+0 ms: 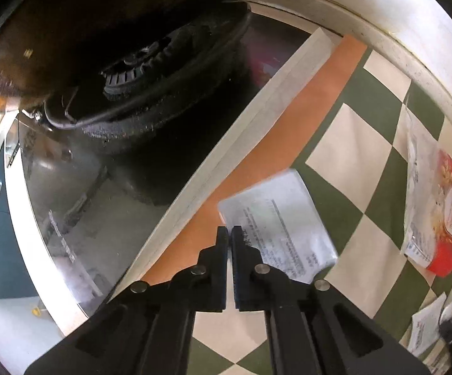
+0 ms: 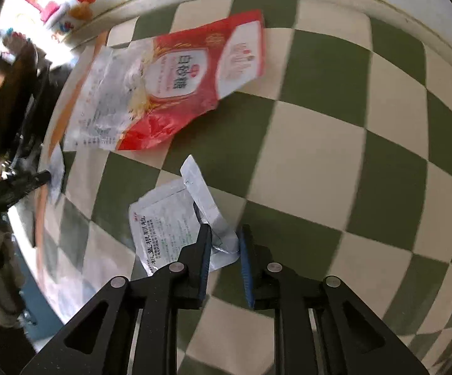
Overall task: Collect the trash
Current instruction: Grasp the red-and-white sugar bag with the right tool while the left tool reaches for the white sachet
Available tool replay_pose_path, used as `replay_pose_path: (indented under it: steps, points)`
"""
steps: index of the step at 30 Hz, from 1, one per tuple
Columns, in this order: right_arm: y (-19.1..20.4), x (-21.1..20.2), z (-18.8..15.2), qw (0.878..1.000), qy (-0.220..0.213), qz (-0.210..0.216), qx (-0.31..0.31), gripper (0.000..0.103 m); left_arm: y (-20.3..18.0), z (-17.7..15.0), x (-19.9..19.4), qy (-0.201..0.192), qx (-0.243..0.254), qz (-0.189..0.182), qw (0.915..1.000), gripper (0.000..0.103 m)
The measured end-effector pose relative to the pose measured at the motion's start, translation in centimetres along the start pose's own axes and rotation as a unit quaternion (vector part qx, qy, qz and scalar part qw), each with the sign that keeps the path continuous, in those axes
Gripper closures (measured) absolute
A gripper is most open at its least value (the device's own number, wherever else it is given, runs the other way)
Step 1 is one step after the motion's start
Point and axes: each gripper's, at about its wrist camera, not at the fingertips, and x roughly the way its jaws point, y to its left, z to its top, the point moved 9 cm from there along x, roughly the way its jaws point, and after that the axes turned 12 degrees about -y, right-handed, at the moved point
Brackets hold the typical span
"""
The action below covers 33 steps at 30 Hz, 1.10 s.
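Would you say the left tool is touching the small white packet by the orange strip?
Touching. The left wrist view shows the left tool with its jaws shut on the edge of the small white packet, no gap visible.

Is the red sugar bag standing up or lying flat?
Lying flat. The red bag is spread on the checkered cloth, its printed face up, its clear end crumpled.
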Motion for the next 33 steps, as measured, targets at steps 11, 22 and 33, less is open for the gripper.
replay_pose_path:
  steps: [11, 22, 33]
  points:
    - [0.6, 5.1, 9.4, 0.969, -0.078, 0.114, 0.205, 0.046, -0.3, -2.0, -2.5, -0.006, -0.031, -0.007, 0.9995, 0.103]
    - [6.2, 3.4, 10.4, 0.974, -0.144, 0.095, 0.144, 0.103, 3.2, -2.6, -6.3, -0.034, -0.039, 0.001, 0.9987, 0.103]
    - [12.5, -10.0, 6.7, 0.968, -0.186, 0.162, 0.042, 0.103, 12.2, -6.2, -14.8, -0.077, -0.088, -0.019, 0.9930, 0.103]
